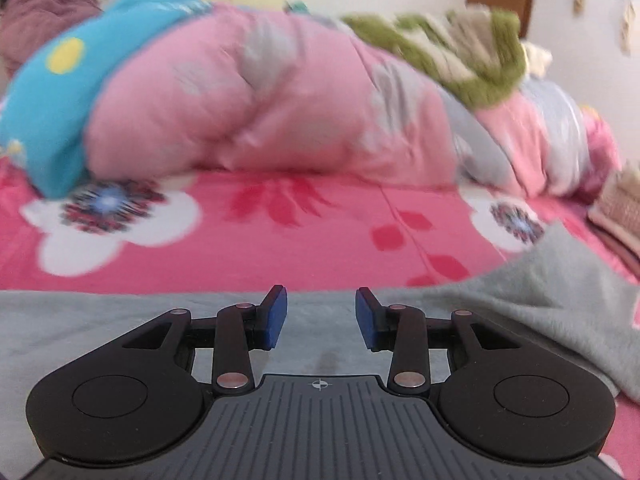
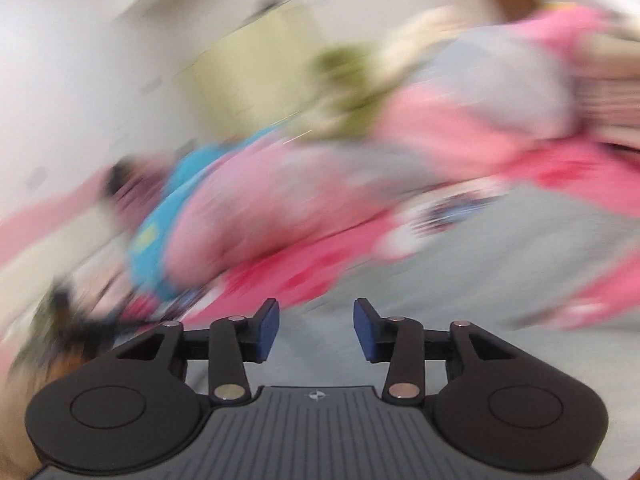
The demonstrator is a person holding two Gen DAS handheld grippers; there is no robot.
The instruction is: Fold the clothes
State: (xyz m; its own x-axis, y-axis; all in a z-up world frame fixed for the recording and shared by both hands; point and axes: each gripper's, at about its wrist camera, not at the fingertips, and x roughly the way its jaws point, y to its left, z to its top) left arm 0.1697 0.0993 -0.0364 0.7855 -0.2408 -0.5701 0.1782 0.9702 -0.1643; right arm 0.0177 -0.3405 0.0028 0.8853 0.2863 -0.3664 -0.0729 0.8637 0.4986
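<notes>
Grey garment [image 1: 540,304] is lying flat on the pink flowered bedsheet [image 1: 304,232], just under and in front of both claws. In the left wrist view it is filling the lower band of the picture and is rising in a loose fold toward 3 o'clock. In the right wrist view, which is very blurred, the same grey cloth [image 2: 500,248] is spreading from 6 o'clock toward 3 o'clock.

The left gripper [image 1: 321,314] is standing with its jaws apart and nothing is between its blue pads. The right gripper [image 2: 316,326] is also standing apart and empty.

Behind the garment, at 12 o'clock, a pink quilt [image 1: 260,96] is piling up, with a blue pillow [image 1: 60,92] at 10 o'clock and a green knitted piece [image 1: 460,52] at 1 o'clock.

I am judging the cloth as light, soft and limp, so it will be sagging and sliding if taken in the middle. A better hold is at the hem or a corner, one claw on each, pinching through both layers.
</notes>
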